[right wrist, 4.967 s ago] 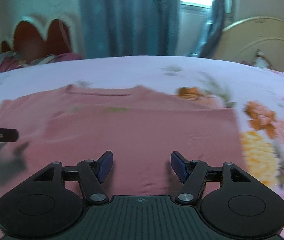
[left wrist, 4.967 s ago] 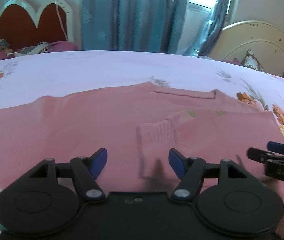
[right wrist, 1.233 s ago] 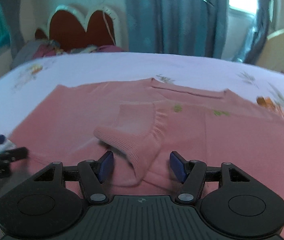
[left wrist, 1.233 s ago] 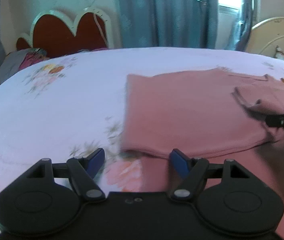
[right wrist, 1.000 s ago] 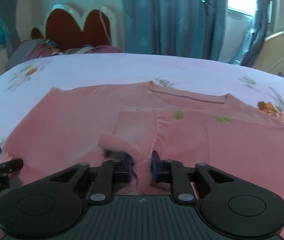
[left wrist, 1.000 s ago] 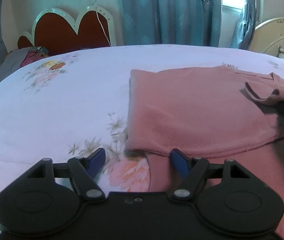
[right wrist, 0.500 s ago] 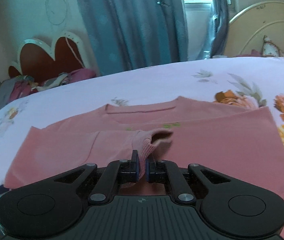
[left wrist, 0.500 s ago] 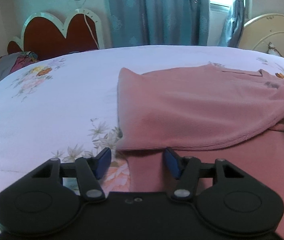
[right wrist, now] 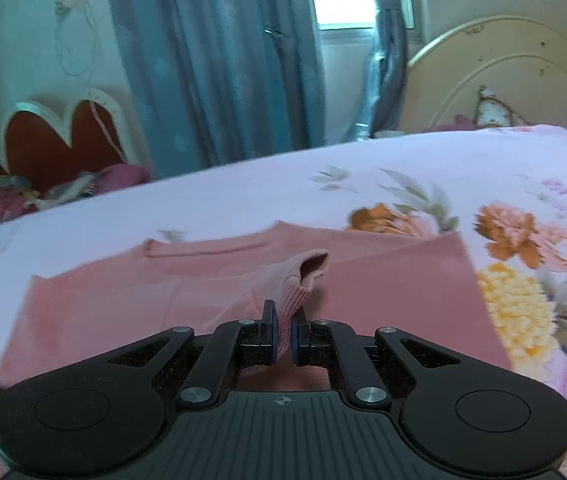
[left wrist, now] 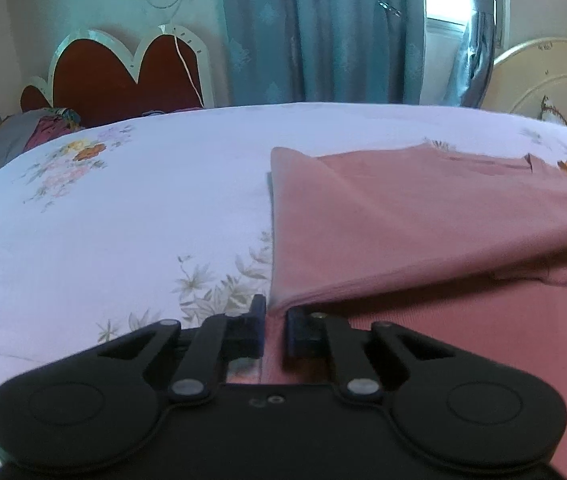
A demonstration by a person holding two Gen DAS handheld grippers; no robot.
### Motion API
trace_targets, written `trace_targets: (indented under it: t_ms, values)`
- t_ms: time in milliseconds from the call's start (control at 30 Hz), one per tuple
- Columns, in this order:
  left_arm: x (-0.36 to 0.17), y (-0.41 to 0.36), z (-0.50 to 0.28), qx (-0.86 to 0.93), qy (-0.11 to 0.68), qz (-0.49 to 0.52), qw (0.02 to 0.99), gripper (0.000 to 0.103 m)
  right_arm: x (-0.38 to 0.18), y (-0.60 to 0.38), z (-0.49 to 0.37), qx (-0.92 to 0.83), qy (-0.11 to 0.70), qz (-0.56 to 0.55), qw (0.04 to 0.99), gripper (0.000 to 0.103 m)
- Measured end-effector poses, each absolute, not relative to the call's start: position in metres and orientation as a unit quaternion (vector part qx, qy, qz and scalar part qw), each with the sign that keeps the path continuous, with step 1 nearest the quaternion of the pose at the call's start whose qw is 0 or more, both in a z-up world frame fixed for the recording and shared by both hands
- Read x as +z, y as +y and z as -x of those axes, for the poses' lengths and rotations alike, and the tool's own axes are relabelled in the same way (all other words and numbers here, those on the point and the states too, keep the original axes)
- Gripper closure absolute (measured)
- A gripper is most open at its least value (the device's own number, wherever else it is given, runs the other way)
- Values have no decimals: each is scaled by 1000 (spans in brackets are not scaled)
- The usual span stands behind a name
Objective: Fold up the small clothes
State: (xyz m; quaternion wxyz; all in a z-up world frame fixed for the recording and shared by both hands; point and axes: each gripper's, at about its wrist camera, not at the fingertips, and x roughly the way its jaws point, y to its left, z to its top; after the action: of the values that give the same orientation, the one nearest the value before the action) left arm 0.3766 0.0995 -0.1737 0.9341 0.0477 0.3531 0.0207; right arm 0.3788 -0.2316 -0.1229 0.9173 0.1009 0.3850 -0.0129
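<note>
Floral bedsheet (left wrist: pixel 123 220) carries the pink sweater (left wrist: pixel 423 220), partly folded. My right hand-held gripper (right wrist: pixel 282 338) pinches its sleeve cuff (right wrist: pixel 299 276); my left hand-held gripper (left wrist: pixel 274 330) is closing on the folded edge. More folds remain.

Both cameras ride low behind their grippers, looking down and forward across the bed (left wrist: pixel 123 200) toward the curtains (right wrist: pixel 219 60). Each sits close over the pink sweater (left wrist: pixel 423 220), which both views share.
</note>
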Motion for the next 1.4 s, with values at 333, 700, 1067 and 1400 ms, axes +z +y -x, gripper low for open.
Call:
trace_targets:
  t_ms: [333, 700, 1067, 1400]
  values:
    - [-167, 115, -370, 8, 375, -20, 927, 81, -141, -256, -366, -5, 427, -155, 891, 96]
    - [-124, 132, -358, 13, 356, 32, 934, 72, -140, -265, -384, -14, 413, -160, 897, 31]
    - [-141, 110, -426, 1, 403, 84, 911, 72, -165, -247, -426, -17, 433, -162, 887, 42]
    - [-161, 98, -476, 17, 408, 92, 908, 72, -166, -229, -429, 0, 424, -139, 895, 86]
